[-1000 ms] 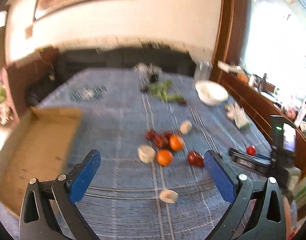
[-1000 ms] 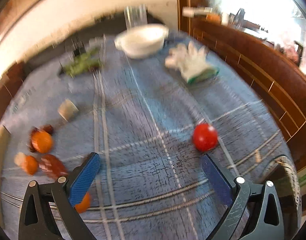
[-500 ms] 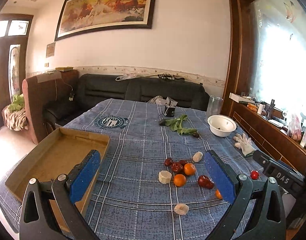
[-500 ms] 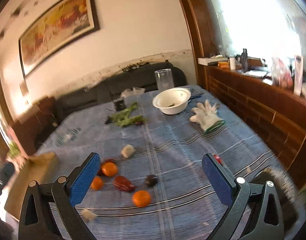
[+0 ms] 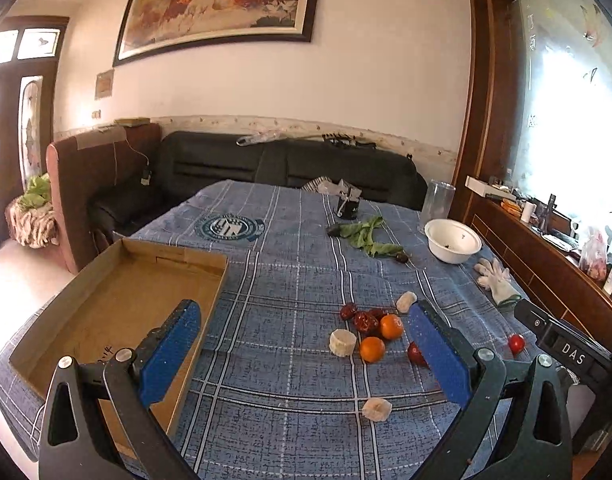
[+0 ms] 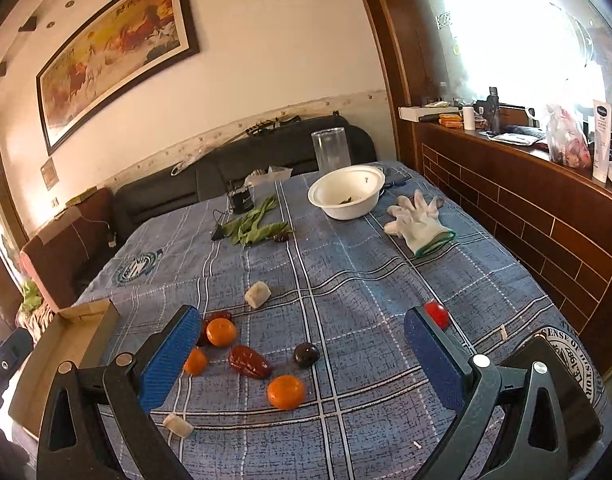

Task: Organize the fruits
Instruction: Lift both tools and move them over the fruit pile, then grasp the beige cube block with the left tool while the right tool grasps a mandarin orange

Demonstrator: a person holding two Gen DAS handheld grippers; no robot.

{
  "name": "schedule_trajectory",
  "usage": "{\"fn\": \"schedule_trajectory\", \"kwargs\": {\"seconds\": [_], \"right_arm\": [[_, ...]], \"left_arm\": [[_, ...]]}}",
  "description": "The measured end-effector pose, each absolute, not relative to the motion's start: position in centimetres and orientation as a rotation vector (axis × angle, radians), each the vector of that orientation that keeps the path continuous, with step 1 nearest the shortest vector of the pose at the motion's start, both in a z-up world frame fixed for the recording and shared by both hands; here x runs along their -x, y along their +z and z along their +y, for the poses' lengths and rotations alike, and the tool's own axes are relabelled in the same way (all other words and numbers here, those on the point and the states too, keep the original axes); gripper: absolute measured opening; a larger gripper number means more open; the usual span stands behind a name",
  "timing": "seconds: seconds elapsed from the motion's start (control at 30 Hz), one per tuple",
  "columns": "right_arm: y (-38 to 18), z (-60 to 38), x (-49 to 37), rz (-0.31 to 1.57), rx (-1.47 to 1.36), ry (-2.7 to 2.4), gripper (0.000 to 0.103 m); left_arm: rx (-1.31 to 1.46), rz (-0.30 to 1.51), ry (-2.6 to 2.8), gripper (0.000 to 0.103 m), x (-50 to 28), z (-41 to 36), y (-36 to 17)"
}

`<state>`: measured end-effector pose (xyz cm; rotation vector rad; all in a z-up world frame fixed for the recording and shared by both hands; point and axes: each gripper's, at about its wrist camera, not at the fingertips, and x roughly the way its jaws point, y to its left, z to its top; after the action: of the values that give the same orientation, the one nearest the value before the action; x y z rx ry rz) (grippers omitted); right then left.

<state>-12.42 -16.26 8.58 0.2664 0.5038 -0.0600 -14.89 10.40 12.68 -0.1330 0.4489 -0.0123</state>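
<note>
Fruits lie loose on the blue plaid tablecloth: oranges, red dates, a dark plum, a small red tomato and pale banana pieces. An empty cardboard tray sits at the table's left; its corner shows in the right wrist view. My left gripper is open and empty, held above the near table edge. My right gripper is open and empty, above the fruits. Its body shows at the right of the left wrist view.
A white bowl, a clear glass, a white glove and green leaves lie at the far end. A wooden ledge runs along the right side. A black sofa stands behind the table.
Both grippers have risen and tilted up from close above the cloth, so the views now take in the whole table and room. Both stay open. No fruit has moved.
</note>
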Motion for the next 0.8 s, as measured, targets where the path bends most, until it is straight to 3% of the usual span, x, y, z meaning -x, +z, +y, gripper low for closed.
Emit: {"fn": "schedule_trajectory", "kwargs": {"seconds": [0.27,0.43,0.53,0.6,0.7,0.8], "right_arm": [[5.0,-17.6,10.2,0.683,-0.284,-0.012,0.103],[2.8,-17.4,9.2,0.775,-0.303,0.048,0.101],[2.3,-16.7,8.9,0.799,-0.283,0.089,0.094],[1.9,-16.3,8.7,0.825,-0.266,0.116,0.080],[0.9,-16.0,8.1,0.864,-0.244,0.130,0.065],[0.2,-16.0,7.7,0.889,-0.247,0.136,0.064]], "left_arm": [[0.209,0.539,-0.014,0.103,12.5,14.1,11.0],[0.145,0.665,-0.085,0.103,10.7,12.0,8.0],[0.085,0.727,-0.153,0.103,10.1,9.7,6.3],[0.067,0.759,-0.193,0.102,9.9,8.6,5.4],[0.064,0.825,-0.268,0.084,9.6,7.2,4.0],[0.058,0.866,-0.297,0.074,9.2,6.3,3.0]]}}
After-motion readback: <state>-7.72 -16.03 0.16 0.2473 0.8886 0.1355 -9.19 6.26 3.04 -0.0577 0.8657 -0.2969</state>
